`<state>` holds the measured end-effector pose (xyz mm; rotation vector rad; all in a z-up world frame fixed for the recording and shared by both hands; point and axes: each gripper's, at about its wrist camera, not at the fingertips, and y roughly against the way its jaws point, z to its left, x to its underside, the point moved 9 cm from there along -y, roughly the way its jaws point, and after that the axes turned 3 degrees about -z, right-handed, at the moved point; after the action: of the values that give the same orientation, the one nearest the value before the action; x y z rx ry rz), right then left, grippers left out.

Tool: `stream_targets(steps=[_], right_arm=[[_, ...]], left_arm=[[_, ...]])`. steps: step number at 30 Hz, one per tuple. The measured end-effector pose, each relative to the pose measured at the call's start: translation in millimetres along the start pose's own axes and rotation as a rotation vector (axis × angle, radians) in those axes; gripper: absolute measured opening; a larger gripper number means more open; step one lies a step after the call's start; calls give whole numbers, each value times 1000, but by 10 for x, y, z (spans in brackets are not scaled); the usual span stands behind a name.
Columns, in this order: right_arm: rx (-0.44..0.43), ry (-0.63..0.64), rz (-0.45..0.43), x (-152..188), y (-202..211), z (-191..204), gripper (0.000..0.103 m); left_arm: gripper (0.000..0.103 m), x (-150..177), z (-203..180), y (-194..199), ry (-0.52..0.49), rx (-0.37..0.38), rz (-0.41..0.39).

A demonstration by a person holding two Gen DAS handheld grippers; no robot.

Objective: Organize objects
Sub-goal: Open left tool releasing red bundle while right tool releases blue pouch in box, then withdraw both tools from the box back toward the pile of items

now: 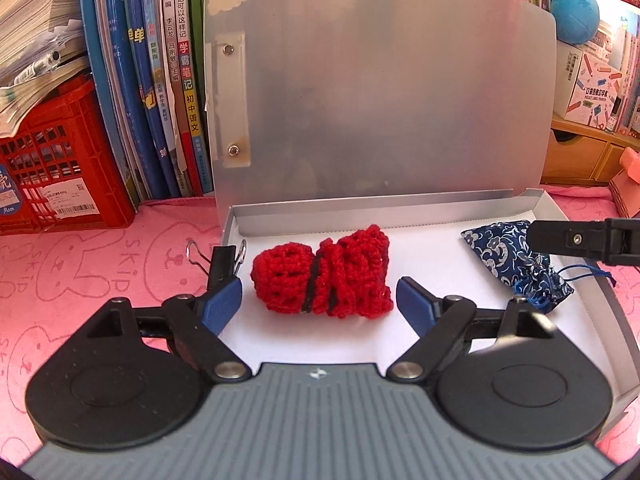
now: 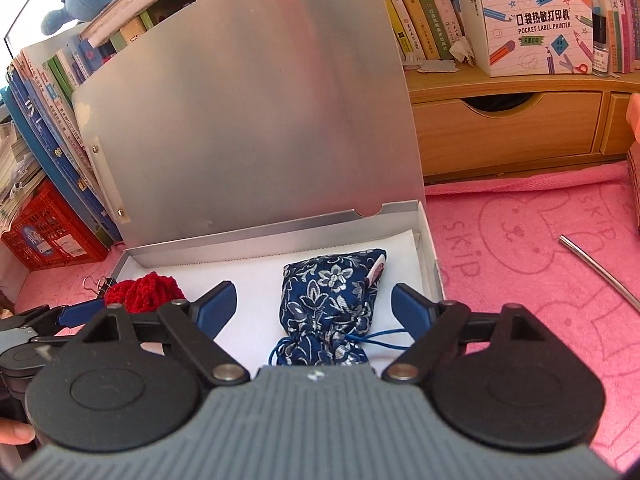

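A shallow silver box [image 1: 538, 200] sits open on the pink surface [image 1: 92, 264], its lid [image 1: 380, 92] standing upright at the far side against a row of books [image 1: 160, 80]. Inside, on the white lining, lie two things: a red crocheted pouch [image 1: 322, 274] towards the left and a dark blue floral drawstring bag [image 2: 334, 300] towards the right, well apart from each other.

The left claw [image 1: 318, 296] hangs just near of the red pouch with its blue fingers [image 1: 224, 300] spread wide, one on each side of the pouch and clear of it; it grips nothing. The right claw [image 2: 314, 304] is likewise wide open, its fingers [image 2: 412, 306] flanking the blue bag without pressing on it, the bag's cord [image 2: 384, 338] trailing towards the right finger.

A black binder clip [image 1: 218, 260] lies on the pink surface just left of the box's left wall. A thin metal straw [image 2: 598, 268] lies on the surface right of the box. A red plastic crate [image 1: 52, 168] stands at the far left.
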<state>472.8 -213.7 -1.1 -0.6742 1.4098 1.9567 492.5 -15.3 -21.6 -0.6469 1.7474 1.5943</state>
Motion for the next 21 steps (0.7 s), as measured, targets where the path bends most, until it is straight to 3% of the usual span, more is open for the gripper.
stream_targets(steps=[6, 11, 21], right_arm=[[-3, 35, -42, -32, 357, 84, 93], [-15, 63, -85, -12, 744, 154, 95], [-48, 180, -149, 369, 1539, 387, 97]], left_arm=[[94, -56, -12, 288, 9, -21, -45], [95, -16, -80, 757, -39, -21, -98], [96, 510, -190, 1644, -67, 39, -163]])
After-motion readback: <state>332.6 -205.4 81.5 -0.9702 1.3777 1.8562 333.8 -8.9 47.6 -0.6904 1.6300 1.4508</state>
